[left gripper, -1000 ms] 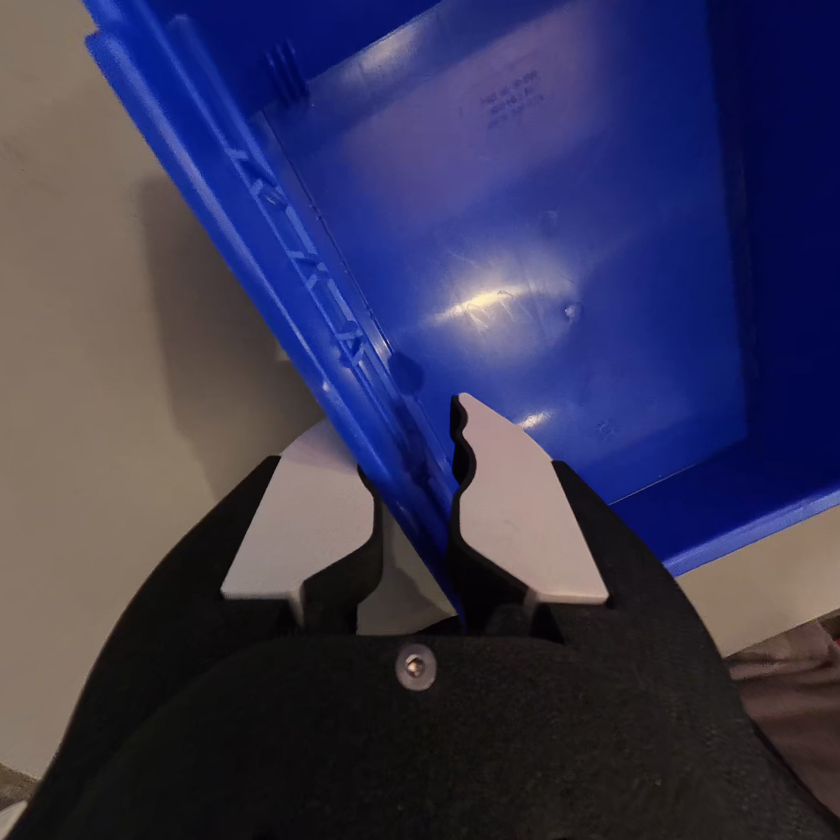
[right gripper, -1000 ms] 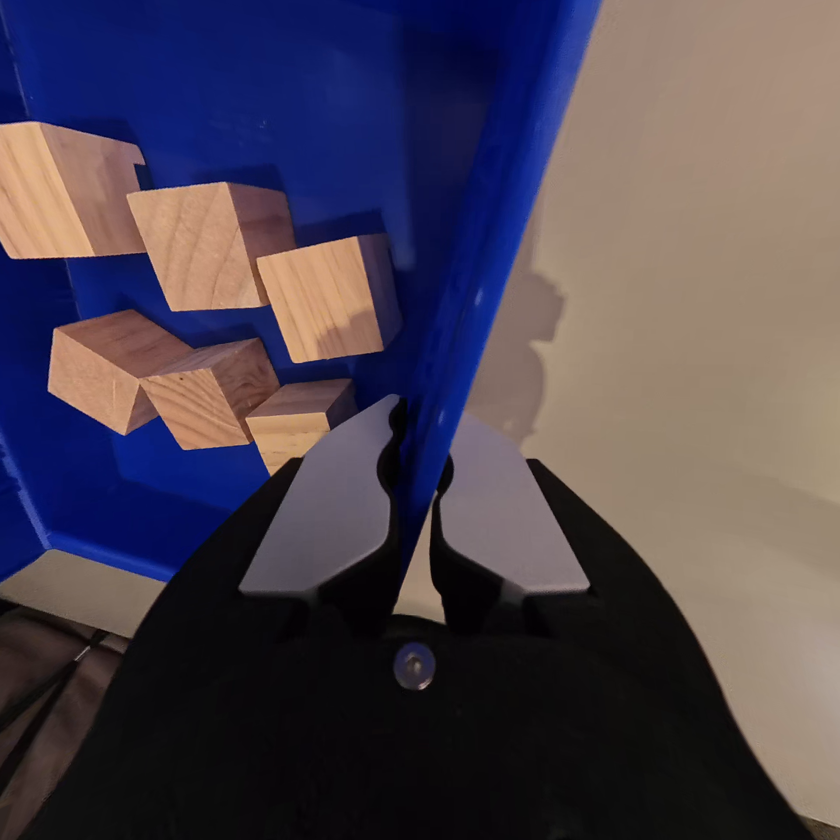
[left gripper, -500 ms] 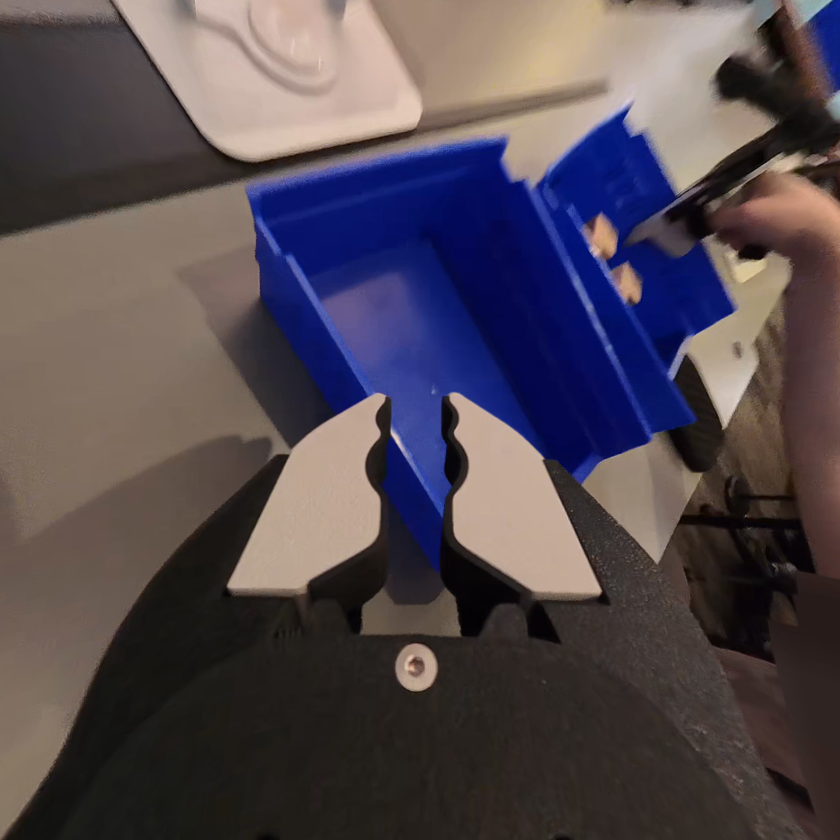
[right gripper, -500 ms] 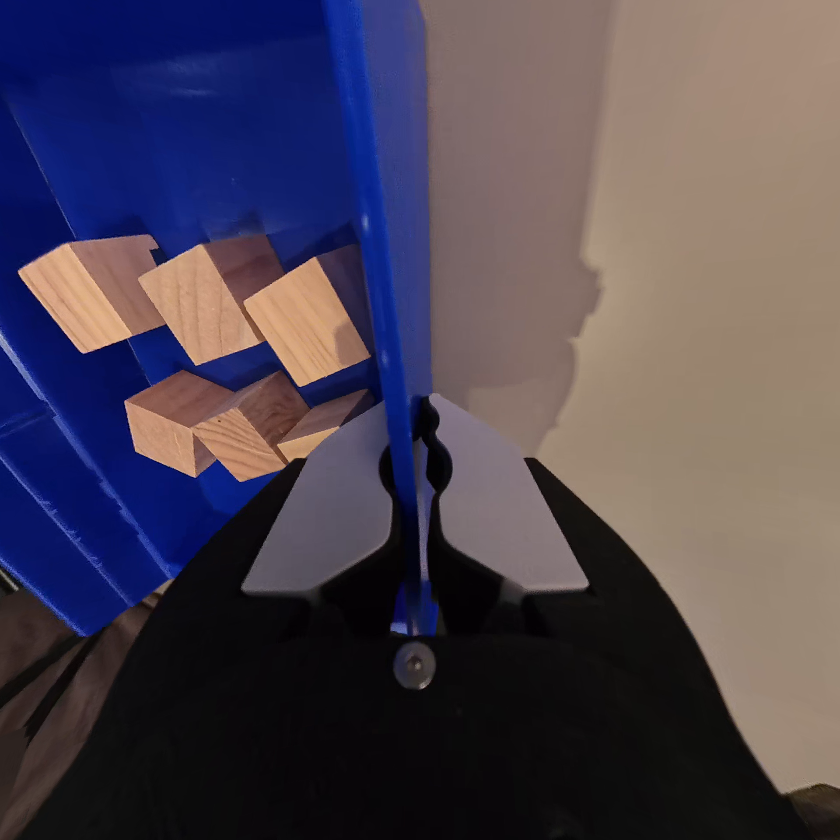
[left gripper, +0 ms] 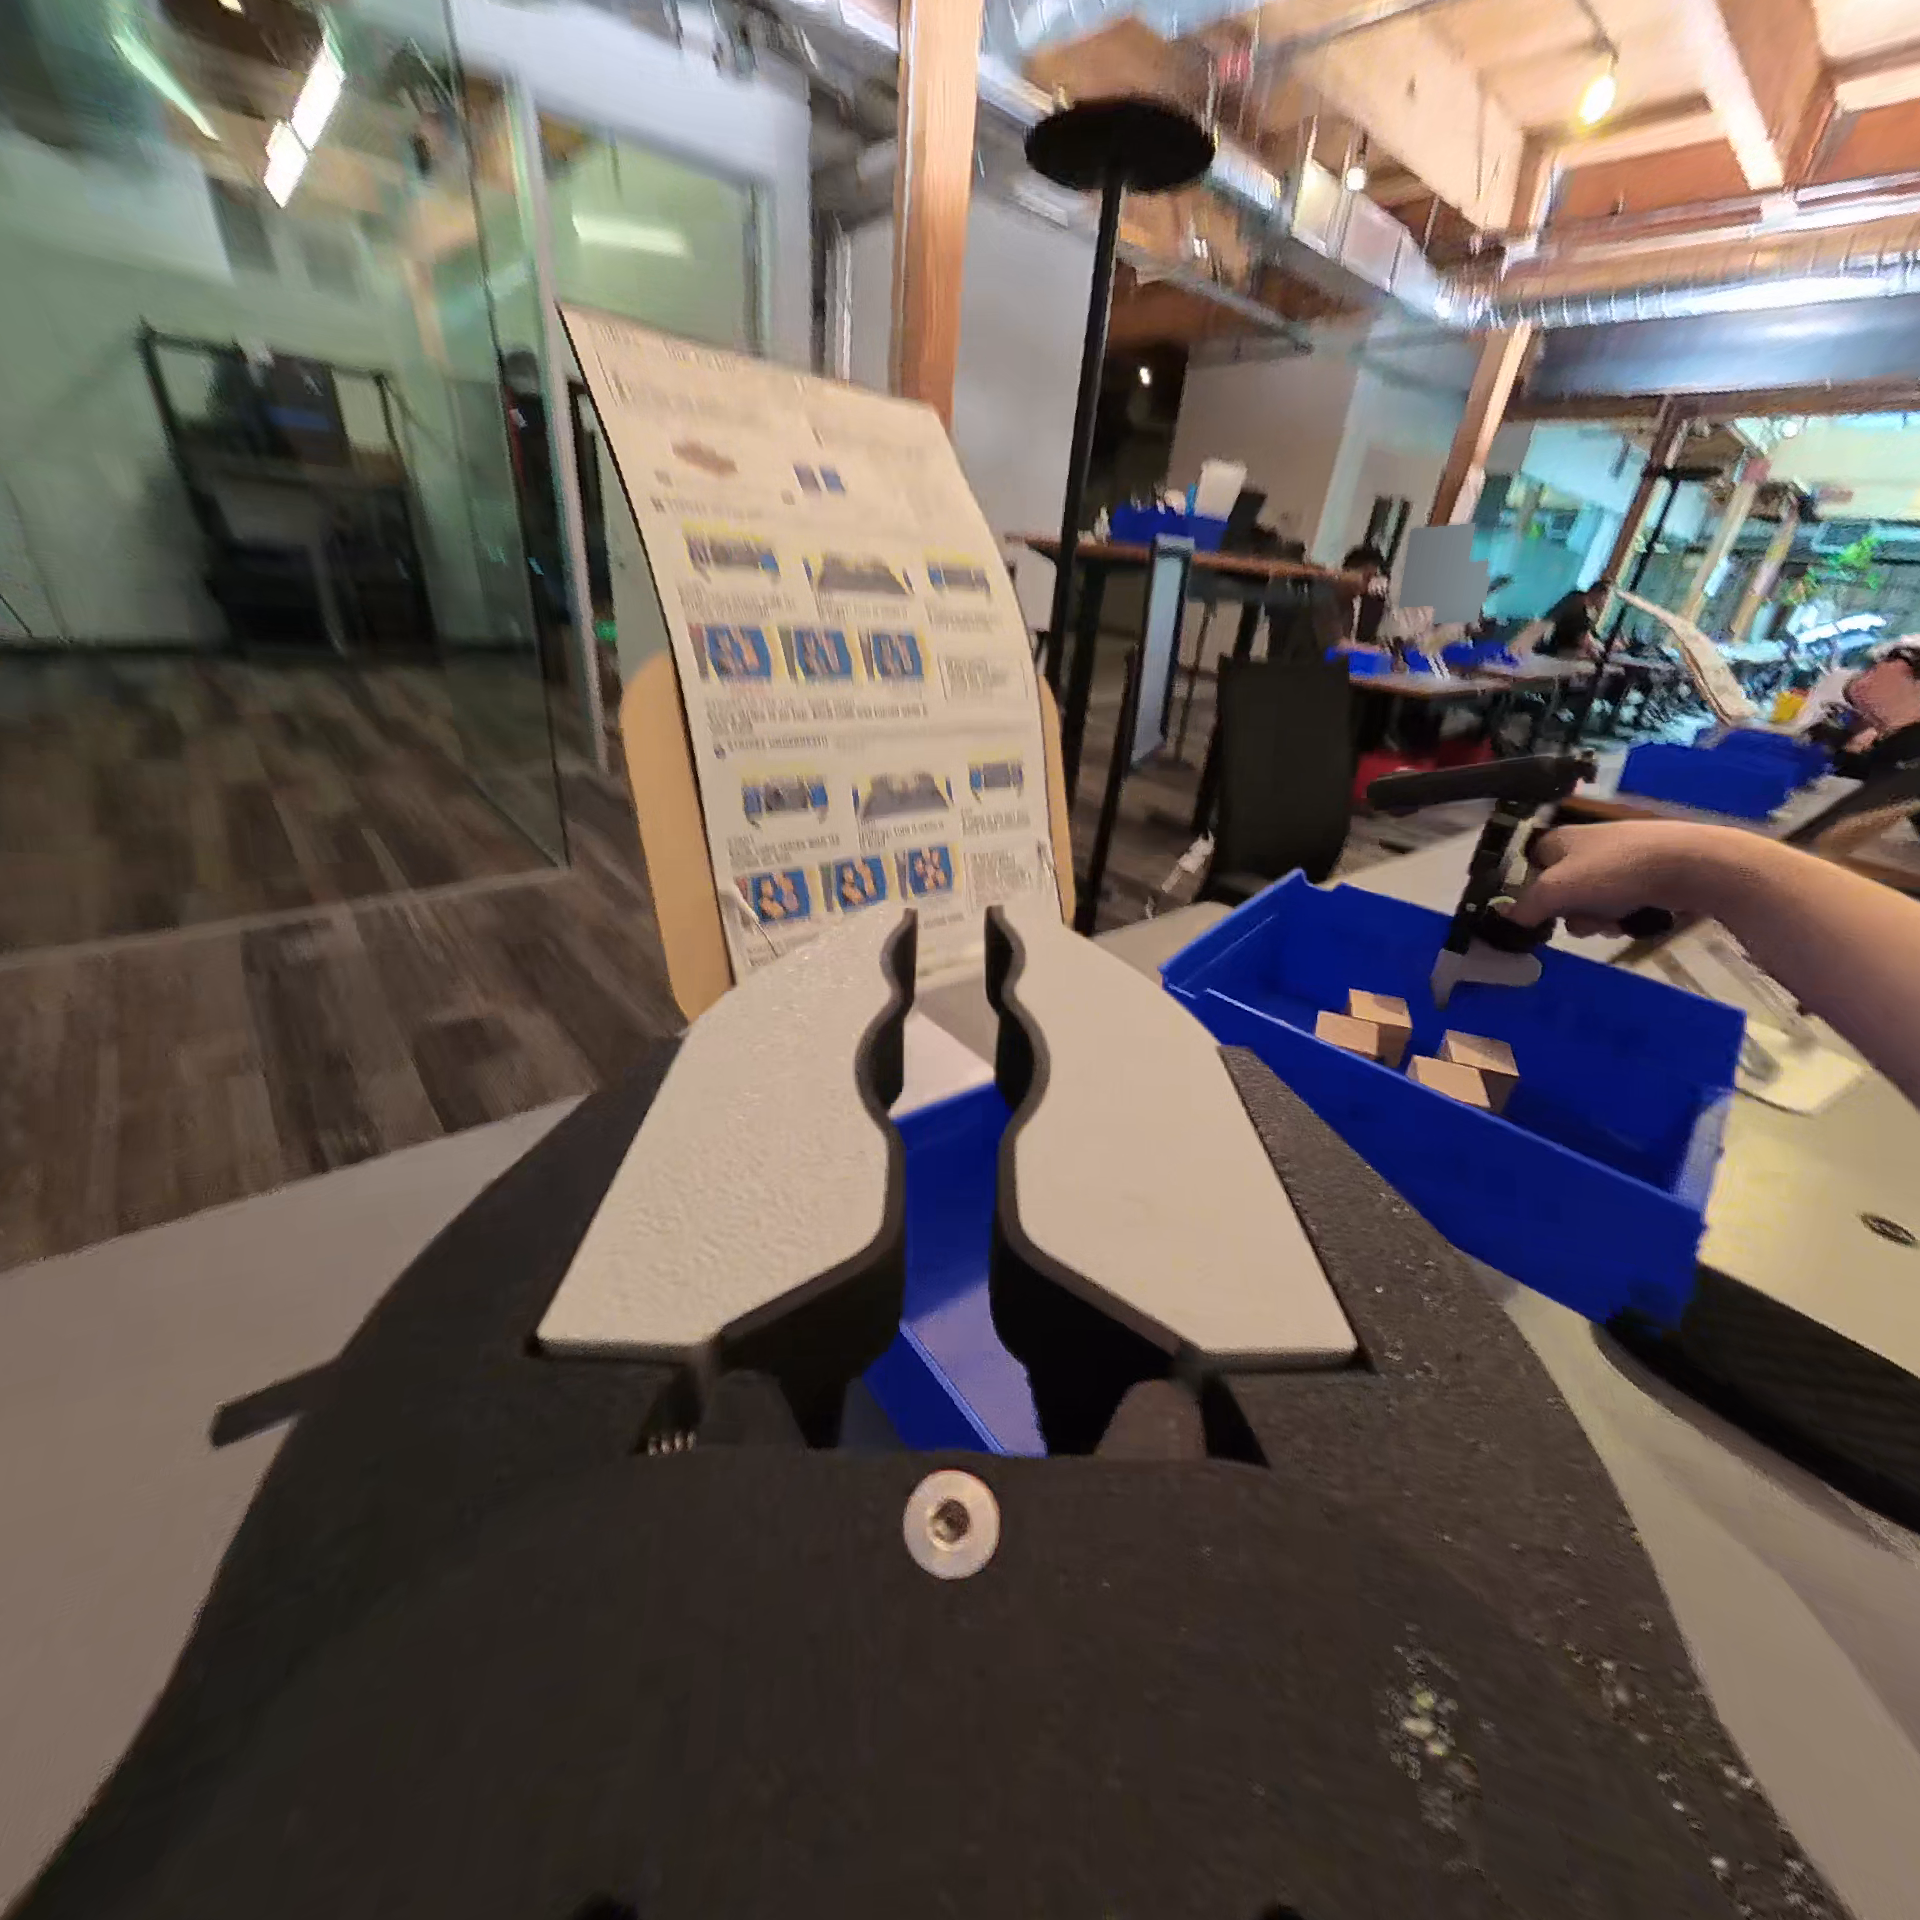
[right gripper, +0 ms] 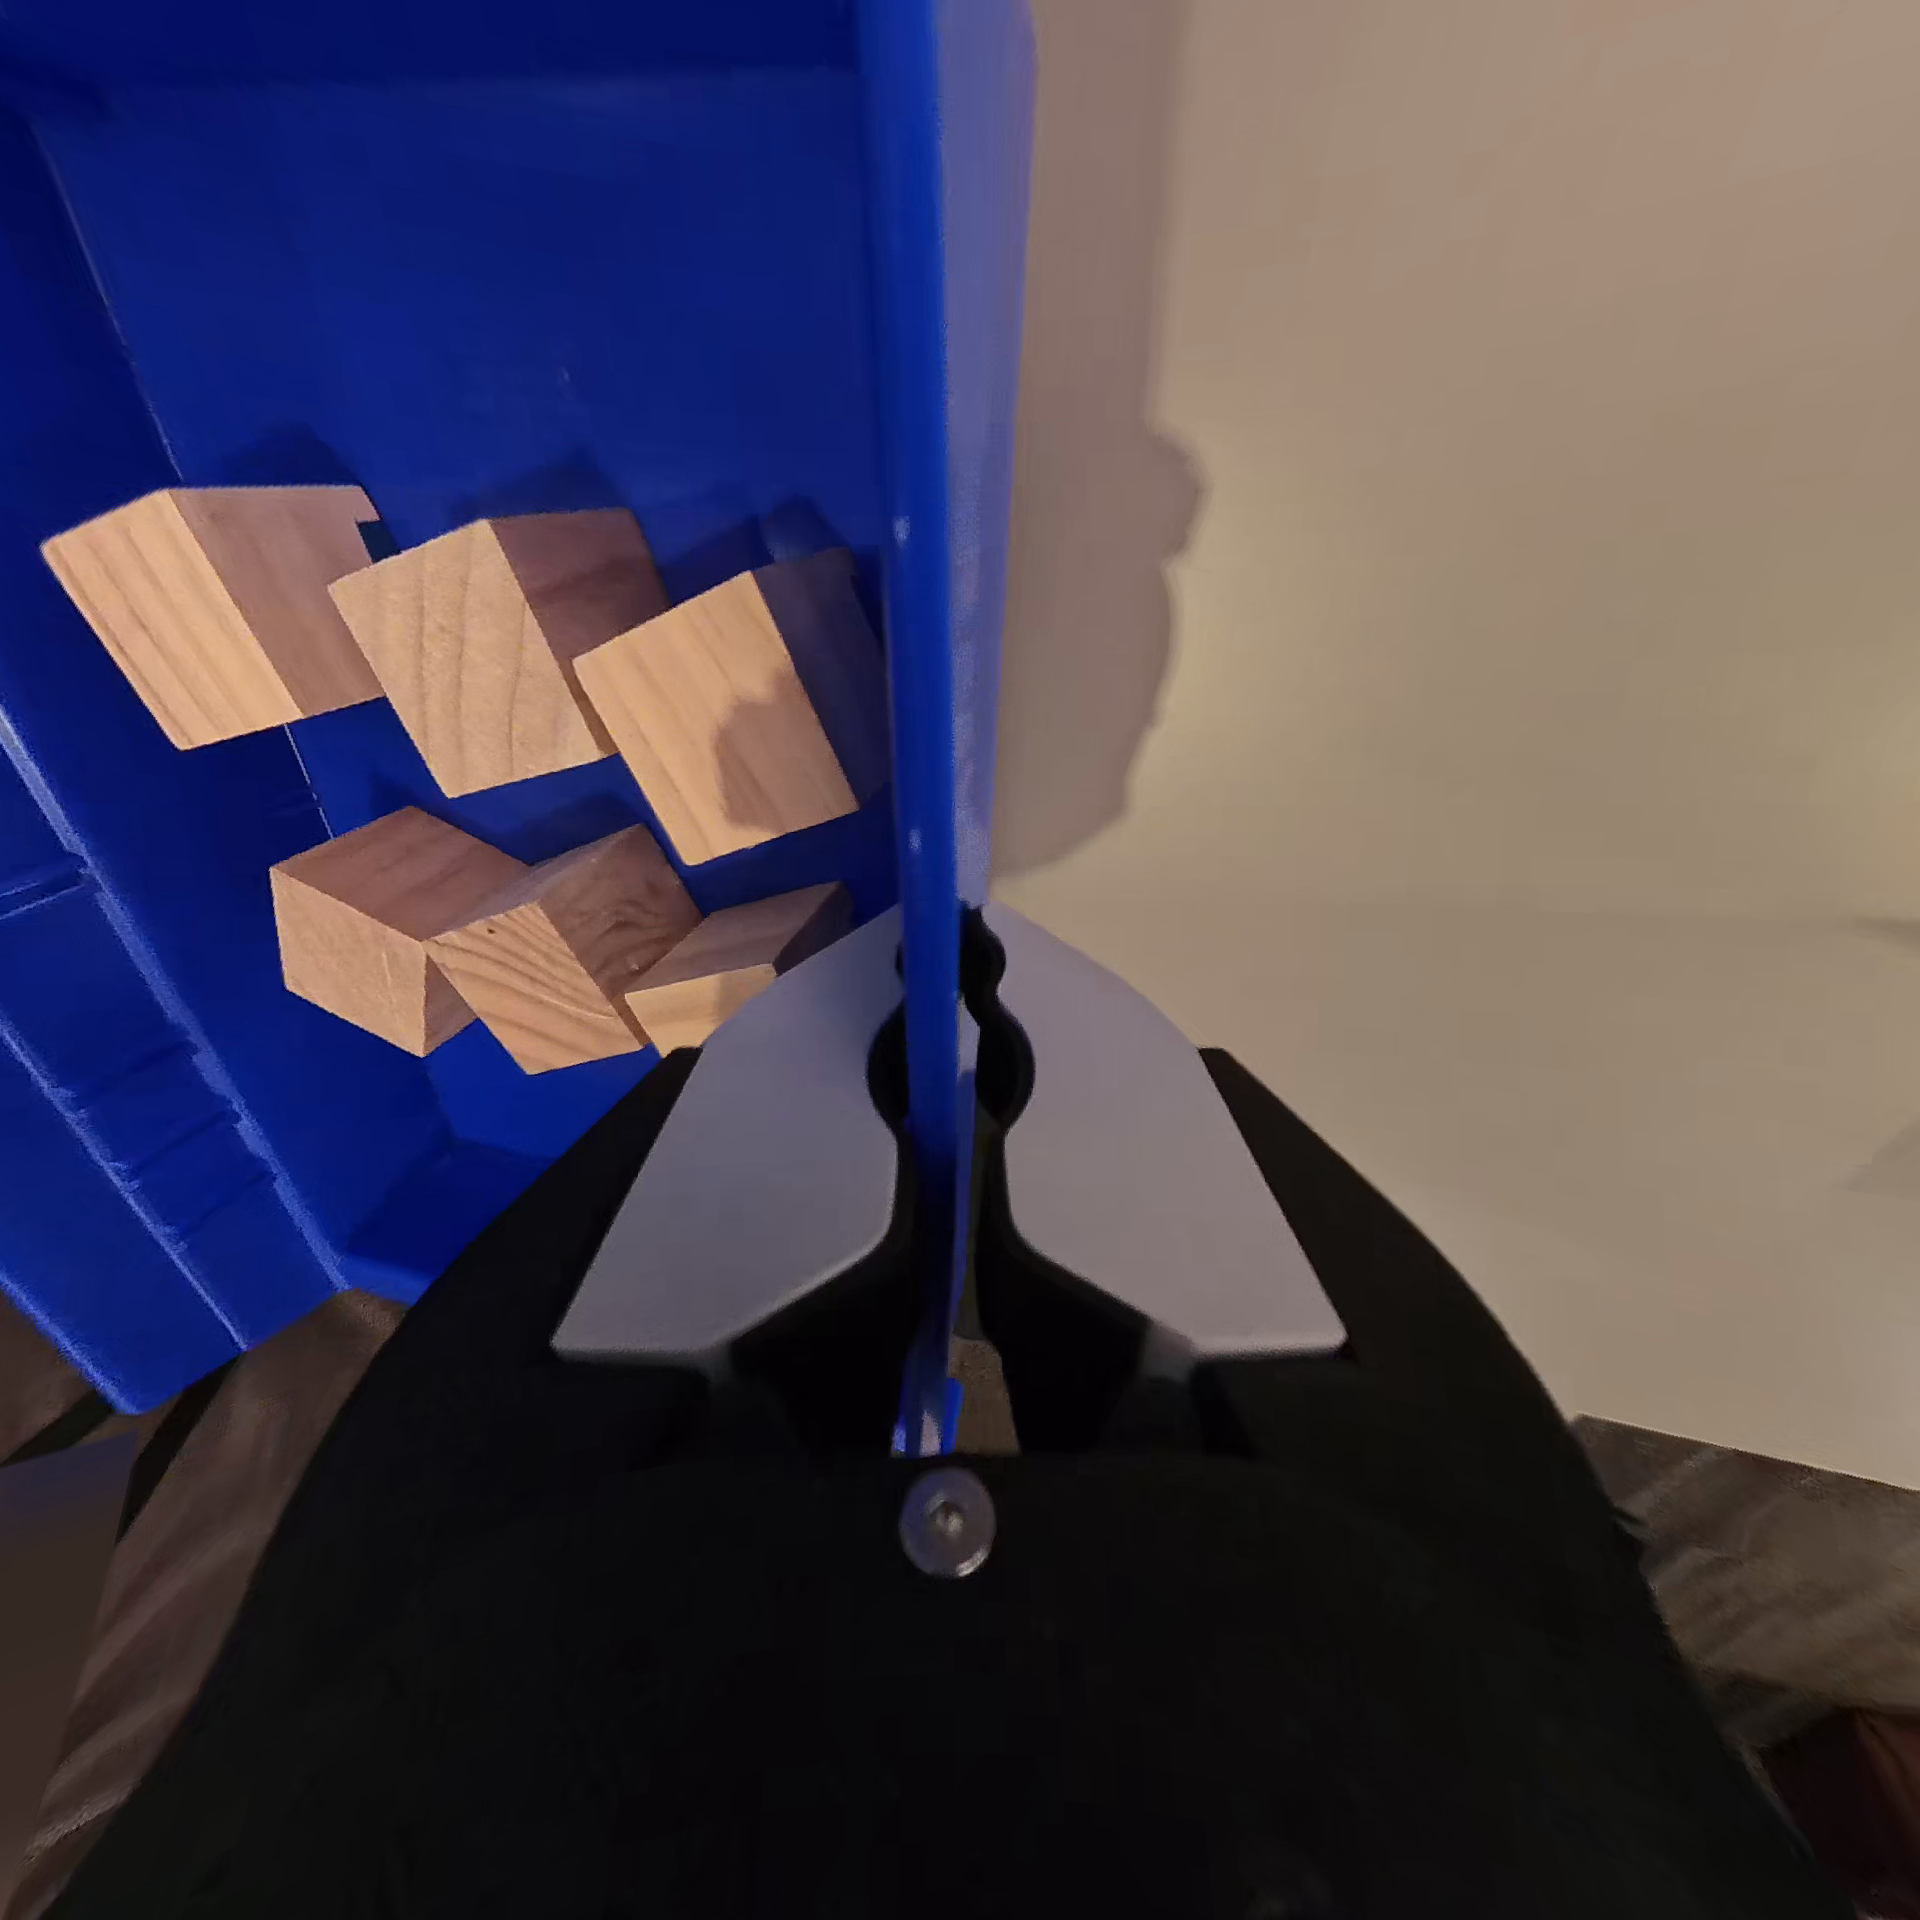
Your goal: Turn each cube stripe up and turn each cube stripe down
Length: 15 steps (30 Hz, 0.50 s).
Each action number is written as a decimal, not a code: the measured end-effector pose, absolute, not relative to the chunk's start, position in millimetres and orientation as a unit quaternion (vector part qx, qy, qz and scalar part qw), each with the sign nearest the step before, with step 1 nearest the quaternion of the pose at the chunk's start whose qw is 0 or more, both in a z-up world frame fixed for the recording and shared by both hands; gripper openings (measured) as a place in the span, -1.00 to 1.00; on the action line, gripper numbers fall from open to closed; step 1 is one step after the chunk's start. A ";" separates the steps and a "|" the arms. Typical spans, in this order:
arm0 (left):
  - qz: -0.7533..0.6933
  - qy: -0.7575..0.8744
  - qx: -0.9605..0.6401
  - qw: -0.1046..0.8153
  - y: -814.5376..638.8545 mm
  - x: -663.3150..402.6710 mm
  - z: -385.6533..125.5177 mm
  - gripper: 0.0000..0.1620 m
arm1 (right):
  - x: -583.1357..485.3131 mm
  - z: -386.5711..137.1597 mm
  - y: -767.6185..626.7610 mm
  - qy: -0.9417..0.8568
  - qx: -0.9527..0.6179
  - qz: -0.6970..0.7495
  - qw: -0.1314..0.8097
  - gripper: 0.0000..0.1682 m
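Several plain wooden cubes lie in a blue bin; no stripe shows on any face in view. My right gripper is shut on that bin's right wall, beside the nearest cube. The left wrist view shows the same bin at the right with the cubes and the right gripper, held by a hand. My left gripper is raised and level, its jaws nearly together and holding nothing. A second blue bin shows below, between its fingers.
A curved printed instruction sheet leans on a chair behind the grey table. A black pole stand rises behind it. A dark carbon-patterned object lies at the right. The table top extends right of the held bin.
My left gripper let go of the empty bin's wall, rose and tipped up to face the room, its jaws narrowing. My right gripper stayed clamped on its bin's wall, which shifted slightly.
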<state>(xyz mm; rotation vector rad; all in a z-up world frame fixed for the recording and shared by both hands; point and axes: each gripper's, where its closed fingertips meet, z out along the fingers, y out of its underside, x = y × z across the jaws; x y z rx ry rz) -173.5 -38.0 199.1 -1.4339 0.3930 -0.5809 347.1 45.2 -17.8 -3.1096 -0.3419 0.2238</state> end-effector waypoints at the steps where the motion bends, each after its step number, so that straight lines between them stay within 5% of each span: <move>1: -0.254 0.174 -0.633 0.710 -44.2 -177.3 203.6 -0.87 | 333.8 -3.5 49.5 -0.122 -0.990 0.067 0.007 -0.92; 8: -0.267 0.159 -0.619 0.722 -66.8 -180.5 215.0 -0.76 | 175.6 64.1 81.2 -0.263 -0.963 0.062 0.015 -0.93; 15: -0.240 0.136 -0.567 0.776 -120.4 -190.8 241.5 -0.80 | -22.7 65.9 103.1 -0.386 -0.915 0.113 0.025 -0.92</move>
